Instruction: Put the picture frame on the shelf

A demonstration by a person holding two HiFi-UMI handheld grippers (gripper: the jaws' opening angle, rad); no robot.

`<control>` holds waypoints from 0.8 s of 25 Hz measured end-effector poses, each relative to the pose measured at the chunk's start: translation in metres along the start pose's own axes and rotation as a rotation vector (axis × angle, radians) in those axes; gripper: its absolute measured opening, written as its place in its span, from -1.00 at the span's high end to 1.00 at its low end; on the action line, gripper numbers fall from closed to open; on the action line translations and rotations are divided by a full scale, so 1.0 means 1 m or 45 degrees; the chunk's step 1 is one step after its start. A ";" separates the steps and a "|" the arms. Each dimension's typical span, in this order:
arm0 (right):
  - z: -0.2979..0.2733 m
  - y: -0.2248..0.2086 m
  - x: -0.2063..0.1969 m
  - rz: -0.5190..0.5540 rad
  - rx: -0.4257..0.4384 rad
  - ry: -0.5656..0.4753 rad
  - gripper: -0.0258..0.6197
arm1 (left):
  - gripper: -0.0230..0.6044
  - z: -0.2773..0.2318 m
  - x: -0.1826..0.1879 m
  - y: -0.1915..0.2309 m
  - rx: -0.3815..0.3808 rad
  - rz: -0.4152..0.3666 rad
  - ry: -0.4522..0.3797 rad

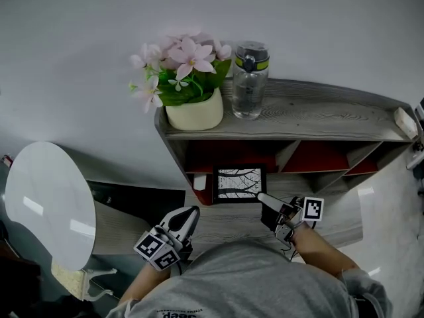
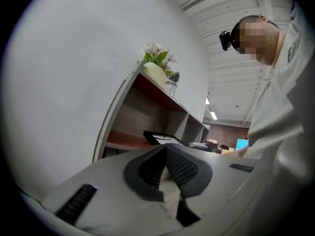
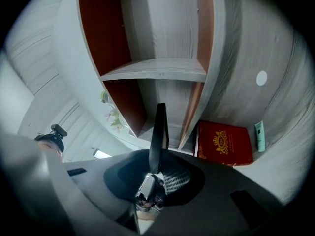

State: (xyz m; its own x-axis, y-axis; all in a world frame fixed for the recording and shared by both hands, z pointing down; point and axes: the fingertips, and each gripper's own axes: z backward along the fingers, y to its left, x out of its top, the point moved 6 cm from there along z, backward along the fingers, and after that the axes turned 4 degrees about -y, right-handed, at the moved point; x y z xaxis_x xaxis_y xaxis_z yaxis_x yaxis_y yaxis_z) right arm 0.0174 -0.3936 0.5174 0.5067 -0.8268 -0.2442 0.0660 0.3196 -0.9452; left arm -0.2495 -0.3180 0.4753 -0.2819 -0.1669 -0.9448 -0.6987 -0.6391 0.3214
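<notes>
My right gripper (image 1: 267,202) is closed down narrow on the picture frame (image 1: 238,184), its pads pinching the thin right-hand edge near the bottom corner; the right gripper view shows the frame edge-on between the jaws. The frame stands upright, facing me, at the mouth of the left lower compartment of the shelf (image 1: 311,114); I cannot tell whether its bottom edge rests on the lower board or hangs just above it. My left gripper (image 1: 188,217) sits low and near me on the left, jaws drawn together on nothing.

The worry, as I judge it, is that 1 narrow pinch at a corner; the frame's weight lies to the left of the pads, so a jolt could swing it down or slip it out. The upright divider (image 1: 286,156) is just right of my gripper; pushing in crooked could knock the frame or the jaws against it. If I let go with the frame too near the front lip, it may tip toward me and fall. The flower pot (image 1: 195,111) and bottle (image 1: 250,81) on top look safely out of reach.
</notes>
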 end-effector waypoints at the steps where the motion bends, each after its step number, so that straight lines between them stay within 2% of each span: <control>1: -0.002 -0.003 0.000 -0.012 -0.009 -0.001 0.65 | 0.86 0.000 0.000 0.002 0.000 0.002 0.003; 20: -0.026 -0.037 0.006 -0.222 -0.136 -0.081 0.65 | 0.86 0.006 0.004 0.027 -0.017 0.026 0.014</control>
State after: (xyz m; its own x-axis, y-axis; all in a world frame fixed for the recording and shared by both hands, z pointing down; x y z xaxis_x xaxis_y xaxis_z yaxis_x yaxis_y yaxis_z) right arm -0.0044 -0.4225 0.5448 0.5488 -0.8335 -0.0638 0.0678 0.1204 -0.9904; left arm -0.2740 -0.3314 0.4809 -0.2887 -0.1885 -0.9387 -0.6841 -0.6453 0.3400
